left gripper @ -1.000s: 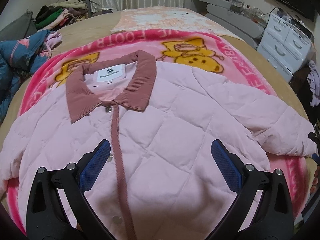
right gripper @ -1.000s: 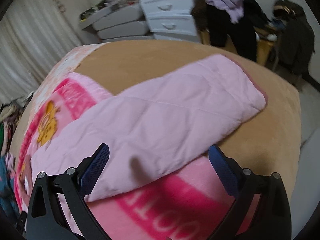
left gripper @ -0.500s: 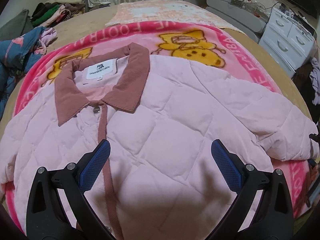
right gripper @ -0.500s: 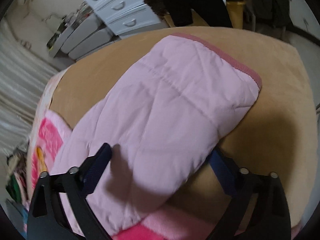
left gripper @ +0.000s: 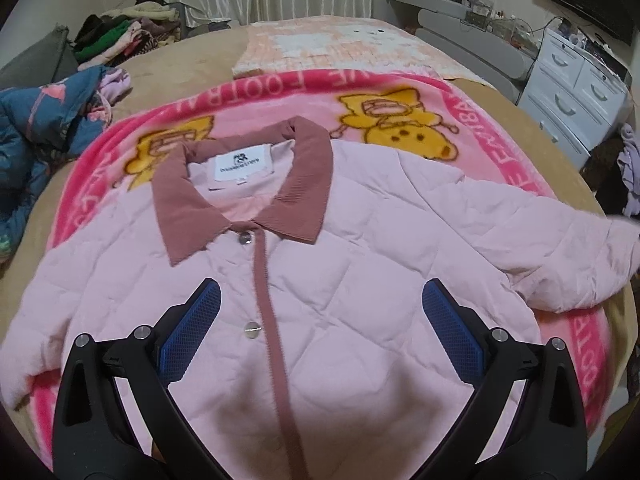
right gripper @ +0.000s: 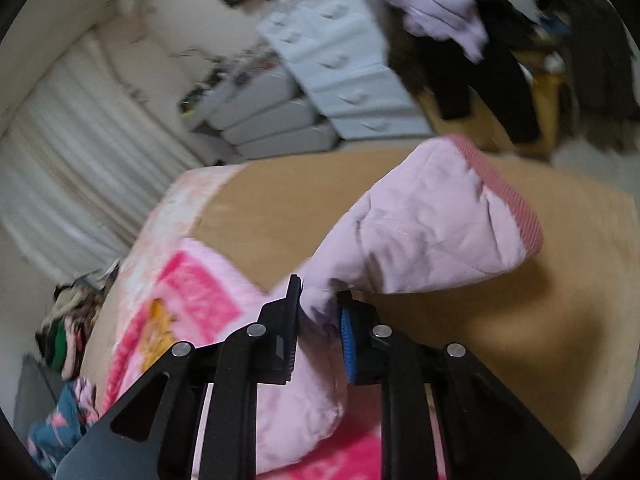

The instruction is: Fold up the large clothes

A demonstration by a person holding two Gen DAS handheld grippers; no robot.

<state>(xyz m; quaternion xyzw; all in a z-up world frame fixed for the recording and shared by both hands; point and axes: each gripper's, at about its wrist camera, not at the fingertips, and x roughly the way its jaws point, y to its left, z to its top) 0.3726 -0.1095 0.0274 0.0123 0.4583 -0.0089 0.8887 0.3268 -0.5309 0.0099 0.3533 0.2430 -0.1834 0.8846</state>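
Observation:
A pink quilted jacket [left gripper: 360, 264] with a dusty-rose collar [left gripper: 240, 184] lies face up and buttoned on a pink cartoon blanket [left gripper: 472, 120]. My left gripper [left gripper: 320, 312] hovers open over the jacket's chest, nothing between its blue pads. In the right wrist view my right gripper [right gripper: 320, 312] is shut on the jacket's sleeve [right gripper: 432, 232], pinching a fold of it. The sleeve end with its striped cuff [right gripper: 504, 192] hangs lifted above the tan bed cover [right gripper: 520, 360]. In the left wrist view that sleeve end [left gripper: 600, 256] looks raised and blurred at the right edge.
A pile of blue and pink clothes [left gripper: 44, 128] lies at the bed's left edge, more clothes [left gripper: 120, 36] behind it. White drawers [left gripper: 576, 92] stand right of the bed, with dark and lilac garments [right gripper: 460, 32] heaped nearby. A peach quilt [left gripper: 340, 44] covers the bed's far end.
My right gripper closed on the sleeve and lifted it off the bed. The left gripper shifted a little over the jacket and stayed open.

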